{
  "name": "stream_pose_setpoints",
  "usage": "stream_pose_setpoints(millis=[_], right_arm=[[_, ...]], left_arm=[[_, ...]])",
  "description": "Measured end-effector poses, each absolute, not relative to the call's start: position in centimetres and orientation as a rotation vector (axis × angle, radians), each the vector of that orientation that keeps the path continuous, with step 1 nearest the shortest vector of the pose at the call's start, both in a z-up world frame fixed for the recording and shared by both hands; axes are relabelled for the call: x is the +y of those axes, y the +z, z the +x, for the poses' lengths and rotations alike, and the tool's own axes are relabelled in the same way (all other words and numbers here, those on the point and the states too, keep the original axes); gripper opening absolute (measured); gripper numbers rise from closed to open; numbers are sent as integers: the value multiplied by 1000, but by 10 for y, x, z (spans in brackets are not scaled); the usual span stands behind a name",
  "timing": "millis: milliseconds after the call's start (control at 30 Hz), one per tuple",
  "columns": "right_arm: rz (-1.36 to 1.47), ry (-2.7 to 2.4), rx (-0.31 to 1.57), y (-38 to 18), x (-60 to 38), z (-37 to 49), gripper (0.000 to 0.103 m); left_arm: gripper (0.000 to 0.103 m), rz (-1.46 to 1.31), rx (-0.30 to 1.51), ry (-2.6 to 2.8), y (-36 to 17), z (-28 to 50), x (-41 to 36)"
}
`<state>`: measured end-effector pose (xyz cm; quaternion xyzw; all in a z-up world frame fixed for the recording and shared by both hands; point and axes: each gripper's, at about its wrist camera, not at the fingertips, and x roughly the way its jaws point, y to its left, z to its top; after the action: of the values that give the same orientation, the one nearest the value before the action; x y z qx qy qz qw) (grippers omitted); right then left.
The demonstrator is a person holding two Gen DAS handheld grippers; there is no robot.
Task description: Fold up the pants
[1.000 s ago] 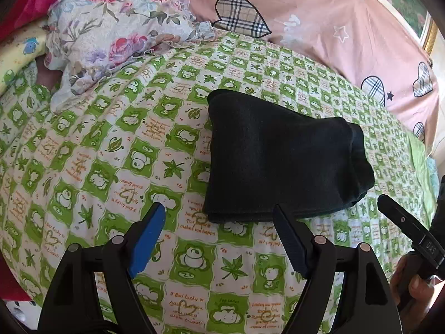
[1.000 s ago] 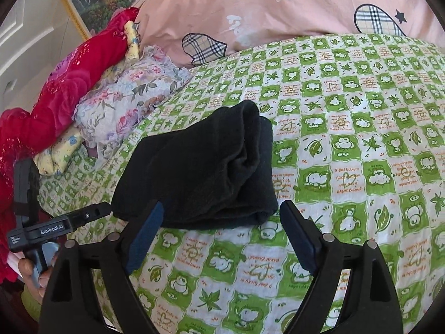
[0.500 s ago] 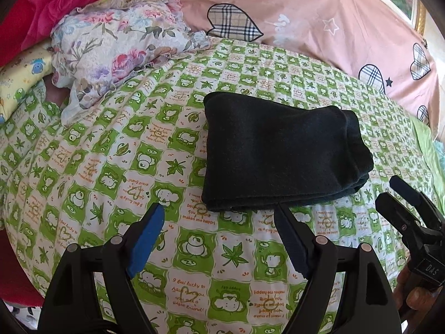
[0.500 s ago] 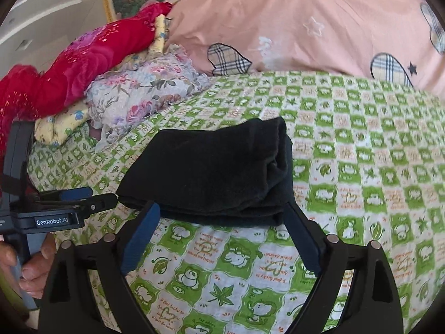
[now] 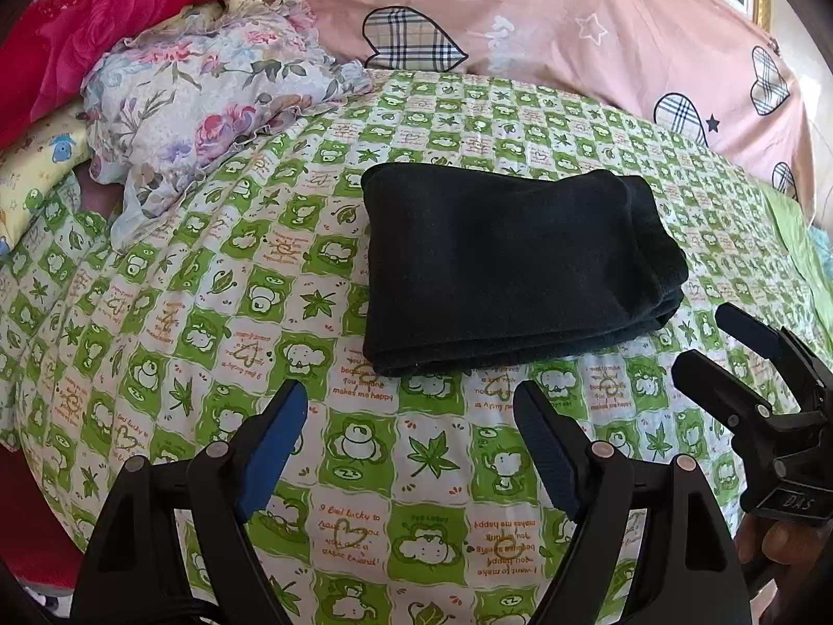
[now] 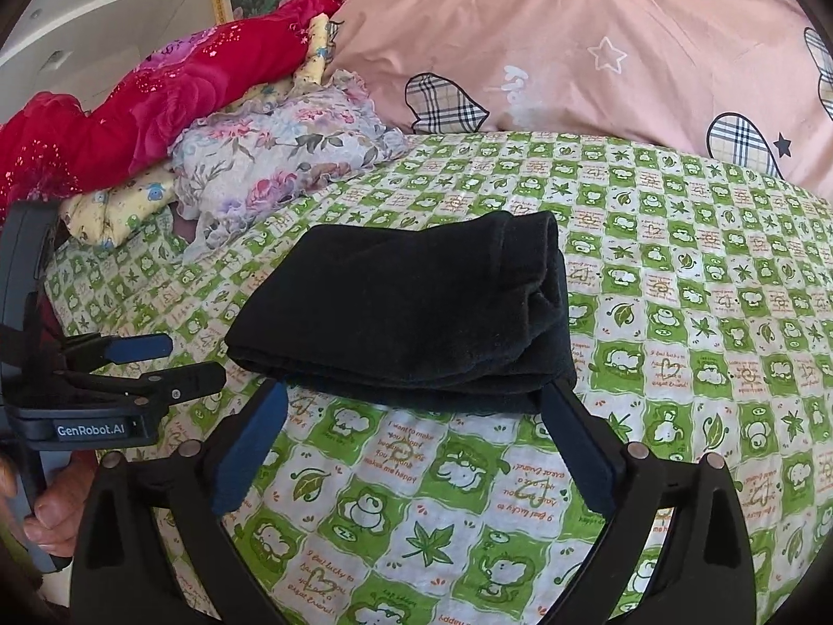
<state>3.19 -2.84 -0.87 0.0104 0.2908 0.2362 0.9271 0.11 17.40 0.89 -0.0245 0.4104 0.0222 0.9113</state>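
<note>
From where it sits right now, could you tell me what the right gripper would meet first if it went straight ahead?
Most likely the folded black pants: the right gripper points at their near edge with open jaws, tips about level with it. Depth is unclear, so it might brush the green checked bedsheet first.

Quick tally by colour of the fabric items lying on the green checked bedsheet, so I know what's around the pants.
Black: 1, folded pants
Pink: 1, duvet with plaid hearts
Red: 1, rose blanket
Floral lilac: 1, frilled pillow
Yellow: 1, cartoon-print pillow
Total: 5
</note>
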Motion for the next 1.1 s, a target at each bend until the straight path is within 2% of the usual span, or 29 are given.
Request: stream_pose_setpoints(millis=[1100], right_arm=[[23, 488, 624, -29, -22, 46, 99]], left_arm=[[83, -54, 795, 69, -1, 3, 180]])
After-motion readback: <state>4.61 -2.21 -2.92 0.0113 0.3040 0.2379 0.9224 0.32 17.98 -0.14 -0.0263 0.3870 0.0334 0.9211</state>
